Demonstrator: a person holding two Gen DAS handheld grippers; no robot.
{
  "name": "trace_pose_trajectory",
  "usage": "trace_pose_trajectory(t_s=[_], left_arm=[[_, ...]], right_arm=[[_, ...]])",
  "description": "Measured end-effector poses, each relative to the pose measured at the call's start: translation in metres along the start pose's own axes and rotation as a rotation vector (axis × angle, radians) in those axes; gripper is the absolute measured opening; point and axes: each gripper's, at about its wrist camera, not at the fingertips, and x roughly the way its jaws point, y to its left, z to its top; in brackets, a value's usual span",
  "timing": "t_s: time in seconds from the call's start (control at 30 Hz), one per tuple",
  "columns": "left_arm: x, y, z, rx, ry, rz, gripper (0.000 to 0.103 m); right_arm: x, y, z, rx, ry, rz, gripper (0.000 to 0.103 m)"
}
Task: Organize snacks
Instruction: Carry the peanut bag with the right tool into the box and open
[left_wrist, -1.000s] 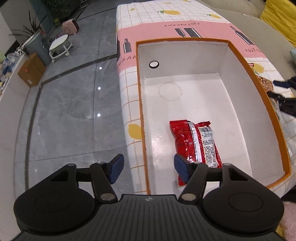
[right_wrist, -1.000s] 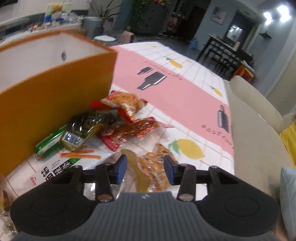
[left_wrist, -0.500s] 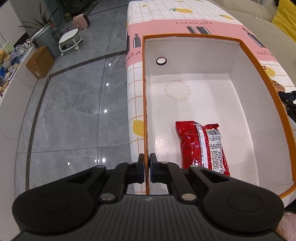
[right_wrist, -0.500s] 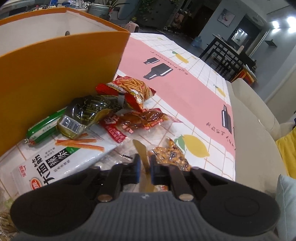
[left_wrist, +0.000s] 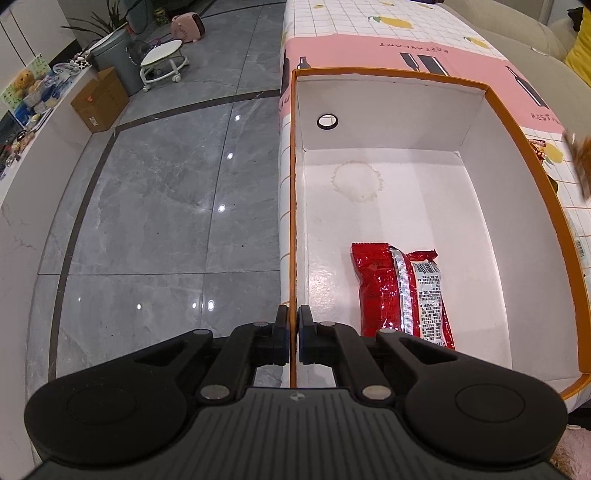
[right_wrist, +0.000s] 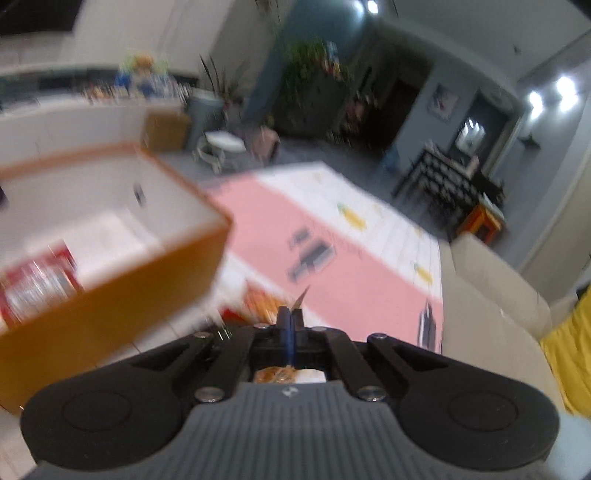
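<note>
An orange box (left_wrist: 480, 85) with a white inside stands on the pink and white tablecloth (left_wrist: 369, 48). A red snack packet (left_wrist: 391, 291) lies on its floor near the front. My left gripper (left_wrist: 293, 321) is shut on the box's left wall, whose orange edge runs between the pads. My right gripper (right_wrist: 290, 317) is shut on a clear packet of orange-brown snacks (right_wrist: 302, 295), held above the table to the right of the box (right_wrist: 110, 295). The right wrist view is blurred. The lifted packet shows as a blur (left_wrist: 581, 158) at the left wrist view's right edge.
More snack packets (right_wrist: 258, 299) lie on the table by the box's right wall. A beige sofa (right_wrist: 491, 295) with a yellow cushion (right_wrist: 569, 354) runs along the table's far side. Grey tiled floor (left_wrist: 147, 203) lies left of the table.
My left gripper closed on the box's left wall and stayed there. My right gripper closed on the clear snack packet and rose with it off the table.
</note>
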Motion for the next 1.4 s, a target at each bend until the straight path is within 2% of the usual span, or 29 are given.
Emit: trace_pose_trajectory(t_s=[0.1, 0.2, 0.3, 0.4, 0.47, 0.57, 0.77, 0.83, 0.93, 1.17, 1.2, 1.23, 1.3, 1.37, 1.4], left_arm=[[0.000, -0.001, -0.001, 0.004, 0.007, 0.008, 0.004], [-0.003, -0.004, -0.003, -0.002, 0.009, 0.008, 0.004], [-0.004, -0.001, -0.002, -0.041, 0.005, -0.008, 0.003], [-0.005, 0.002, -0.002, -0.066, -0.004, 0.002, 0.004], [-0.005, 0.001, -0.003, -0.071, -0.012, 0.015, 0.004], [-0.006, 0.001, -0.005, -0.082, -0.020, 0.018, 0.004], [-0.006, 0.005, -0.005, -0.101, -0.045, 0.016, 0.005], [-0.005, 0.004, -0.002, -0.096, -0.052, 0.020, 0.006], [-0.002, 0.005, 0.000, -0.097, -0.068, 0.020, 0.007], [-0.004, 0.002, 0.004, -0.087, -0.094, 0.046, 0.010], [-0.008, 0.000, 0.003, -0.081, -0.112, 0.049, 0.013], [-0.012, -0.002, 0.003, -0.074, -0.126, 0.052, 0.023], [-0.021, -0.006, 0.003, -0.062, -0.144, 0.035, 0.036], [-0.029, -0.012, 0.004, -0.054, -0.154, 0.039, 0.043], [-0.031, -0.015, 0.005, -0.049, -0.158, 0.046, 0.046]], right_arm=[[-0.028, 0.004, 0.031, 0.023, -0.108, 0.066, 0.000], [-0.049, 0.010, 0.061, 0.035, -0.198, 0.185, 0.000], [-0.054, 0.031, 0.080, -0.019, -0.243, 0.306, 0.000], [-0.046, 0.062, 0.087, -0.112, -0.242, 0.390, 0.000], [-0.035, 0.084, 0.089, -0.166, -0.209, 0.440, 0.000], [-0.017, 0.114, 0.081, -0.261, -0.145, 0.463, 0.000], [-0.002, 0.149, 0.060, -0.362, -0.010, 0.535, 0.000], [0.003, 0.154, 0.058, -0.338, 0.051, 0.576, 0.000], [0.015, 0.151, 0.059, -0.231, 0.135, 0.619, 0.000], [0.040, 0.153, 0.058, -0.016, 0.277, 0.690, 0.000], [0.042, 0.152, 0.058, 0.004, 0.292, 0.694, 0.000], [0.043, 0.152, 0.057, 0.021, 0.304, 0.698, 0.000], [0.041, 0.154, 0.052, 0.042, 0.316, 0.711, 0.001], [0.040, 0.155, 0.052, 0.071, 0.325, 0.726, 0.002], [0.038, 0.155, 0.051, 0.085, 0.328, 0.730, 0.005]])
